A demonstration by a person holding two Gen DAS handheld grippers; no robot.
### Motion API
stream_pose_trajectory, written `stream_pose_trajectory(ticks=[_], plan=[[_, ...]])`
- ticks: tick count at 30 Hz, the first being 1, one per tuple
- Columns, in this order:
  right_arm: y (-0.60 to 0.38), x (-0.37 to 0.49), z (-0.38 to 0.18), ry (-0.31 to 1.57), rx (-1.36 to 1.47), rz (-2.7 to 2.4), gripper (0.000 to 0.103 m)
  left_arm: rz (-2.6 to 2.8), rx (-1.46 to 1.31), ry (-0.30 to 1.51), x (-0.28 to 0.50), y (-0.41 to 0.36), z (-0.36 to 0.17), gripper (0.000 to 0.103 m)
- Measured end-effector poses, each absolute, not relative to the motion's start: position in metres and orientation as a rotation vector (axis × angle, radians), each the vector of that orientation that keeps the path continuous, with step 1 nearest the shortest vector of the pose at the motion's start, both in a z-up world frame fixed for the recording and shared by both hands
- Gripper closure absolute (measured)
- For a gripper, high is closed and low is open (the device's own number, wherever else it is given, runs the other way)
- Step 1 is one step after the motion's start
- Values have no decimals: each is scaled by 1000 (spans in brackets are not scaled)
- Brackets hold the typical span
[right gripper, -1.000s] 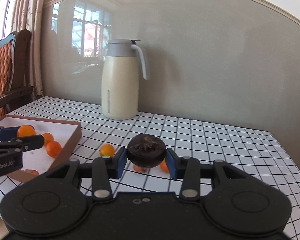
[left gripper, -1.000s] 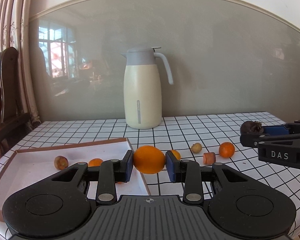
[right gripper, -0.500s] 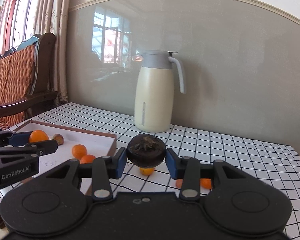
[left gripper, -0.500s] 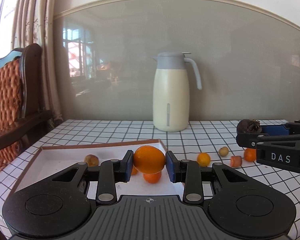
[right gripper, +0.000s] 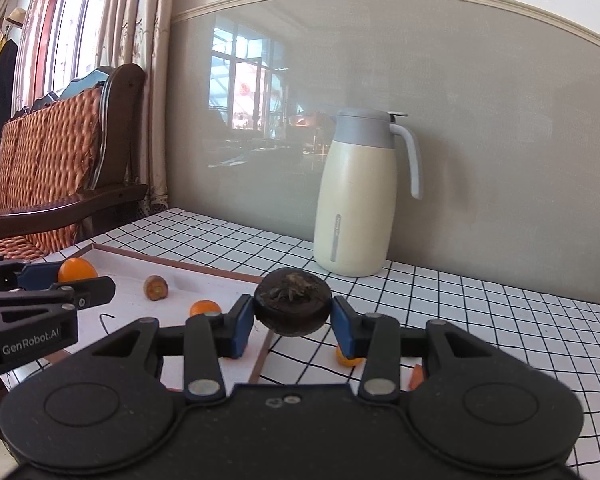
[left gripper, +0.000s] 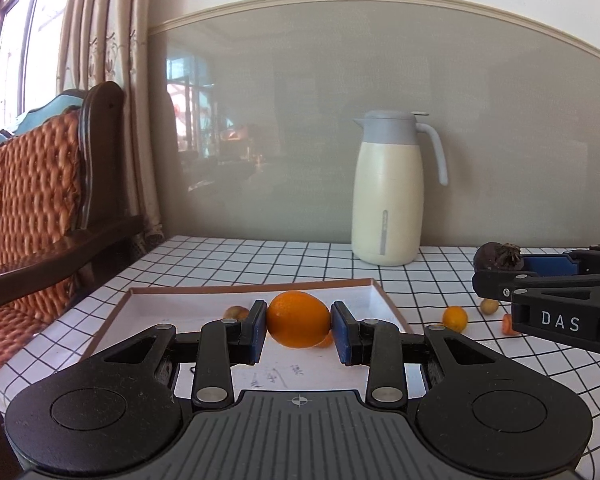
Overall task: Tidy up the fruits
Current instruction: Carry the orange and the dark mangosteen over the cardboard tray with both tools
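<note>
My left gripper is shut on an orange and holds it over the shallow brown-rimmed tray. My right gripper is shut on a dark round mangosteen above the tray's right rim. In the tray lie a brownish fruit and a small orange. In the left wrist view the right gripper shows at the right edge with the mangosteen. Loose fruits lie on the cloth: a small orange, a tan fruit, an orange piece.
A cream thermos jug stands at the back of the checked tablecloth against the grey wall. A woven wooden chair stands left of the table. The table's left edge runs just beyond the tray.
Both grippers have swung left toward the tray, each still holding its fruit. The jug now sits further right in both views; the left gripper is now over the tray.
</note>
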State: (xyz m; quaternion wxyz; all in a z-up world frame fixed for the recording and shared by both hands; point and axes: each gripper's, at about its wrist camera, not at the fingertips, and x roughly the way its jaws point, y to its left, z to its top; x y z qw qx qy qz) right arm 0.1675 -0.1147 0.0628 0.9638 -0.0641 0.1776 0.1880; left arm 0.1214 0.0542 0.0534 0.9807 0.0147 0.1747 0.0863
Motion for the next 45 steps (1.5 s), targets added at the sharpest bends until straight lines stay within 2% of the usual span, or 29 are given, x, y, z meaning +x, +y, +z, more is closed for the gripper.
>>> stream_pose_trajectory(ticks=[45], plan=[[-23, 179, 59, 349, -169, 507, 69, 359, -15, 377, 107, 162, 41, 68]])
